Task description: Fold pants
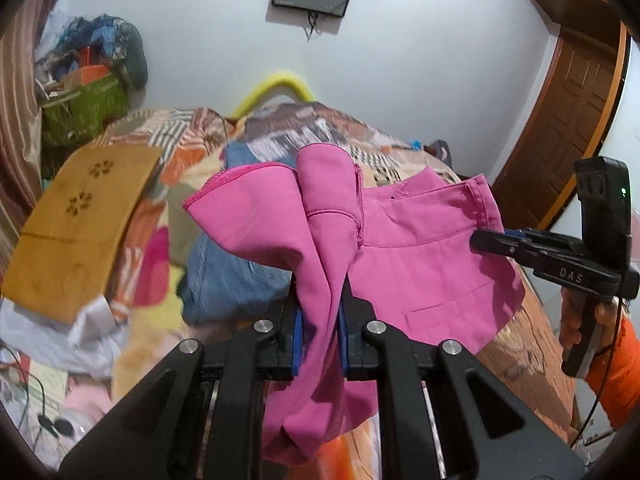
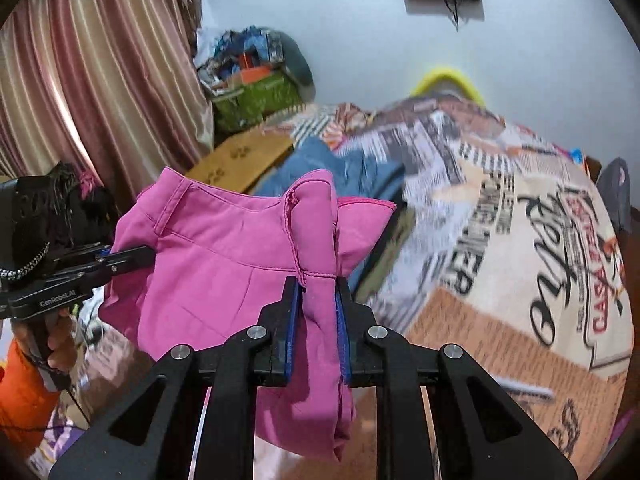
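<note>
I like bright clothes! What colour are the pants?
Pink. The pants show best in the left wrist view, held by both grippers.

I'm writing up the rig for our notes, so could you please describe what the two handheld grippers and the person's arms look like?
Both grippers are black, with angular linkage arms, silver pivot bolts and blue pads on the fingers. The right gripper reads "DAS", shows a green light and trails a thin black cable. The left gripper reads "GenRobot.AI" and has a black-and-white braided cord. Both arms wear orange sleeves.
</note>
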Motion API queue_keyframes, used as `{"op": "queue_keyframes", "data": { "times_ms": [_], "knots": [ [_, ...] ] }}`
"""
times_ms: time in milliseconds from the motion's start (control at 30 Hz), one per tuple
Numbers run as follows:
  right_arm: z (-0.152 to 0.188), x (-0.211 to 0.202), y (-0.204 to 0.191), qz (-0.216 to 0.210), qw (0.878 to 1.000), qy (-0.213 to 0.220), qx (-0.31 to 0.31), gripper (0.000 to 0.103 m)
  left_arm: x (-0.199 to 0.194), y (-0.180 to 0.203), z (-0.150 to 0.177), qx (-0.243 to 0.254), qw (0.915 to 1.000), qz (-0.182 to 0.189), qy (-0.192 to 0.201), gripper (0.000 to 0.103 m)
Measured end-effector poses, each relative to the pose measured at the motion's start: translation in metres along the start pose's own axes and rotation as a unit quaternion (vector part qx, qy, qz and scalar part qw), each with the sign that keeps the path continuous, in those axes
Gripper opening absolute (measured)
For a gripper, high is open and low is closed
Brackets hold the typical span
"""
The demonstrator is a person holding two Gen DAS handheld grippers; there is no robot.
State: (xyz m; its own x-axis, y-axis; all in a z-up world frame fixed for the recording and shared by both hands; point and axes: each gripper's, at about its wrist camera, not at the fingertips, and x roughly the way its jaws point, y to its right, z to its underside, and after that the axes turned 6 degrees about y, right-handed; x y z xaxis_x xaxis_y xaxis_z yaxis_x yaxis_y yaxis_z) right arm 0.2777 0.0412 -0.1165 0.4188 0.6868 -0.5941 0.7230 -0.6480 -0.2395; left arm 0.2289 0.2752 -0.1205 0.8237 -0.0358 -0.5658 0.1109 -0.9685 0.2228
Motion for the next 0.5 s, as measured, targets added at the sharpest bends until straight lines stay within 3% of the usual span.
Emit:
{"op": "queue_keyframes", "data": {
  "times_ms": [233,500],
  "knots": [
    [-0.031,0.027,0.003,-0.003,0.999,0.035,0.014,0.015,0.030,-0.030,-0.039,-0.002,0.9998,-0.010,0.020,0.013],
    [-0.049,0.082,0.022,-0.012,0.998,0.038,0.038,0.015,0.095,-0.069,-0.054,-0.003,0.9999,-0.013,-0.003,0.013]
  ]
}}
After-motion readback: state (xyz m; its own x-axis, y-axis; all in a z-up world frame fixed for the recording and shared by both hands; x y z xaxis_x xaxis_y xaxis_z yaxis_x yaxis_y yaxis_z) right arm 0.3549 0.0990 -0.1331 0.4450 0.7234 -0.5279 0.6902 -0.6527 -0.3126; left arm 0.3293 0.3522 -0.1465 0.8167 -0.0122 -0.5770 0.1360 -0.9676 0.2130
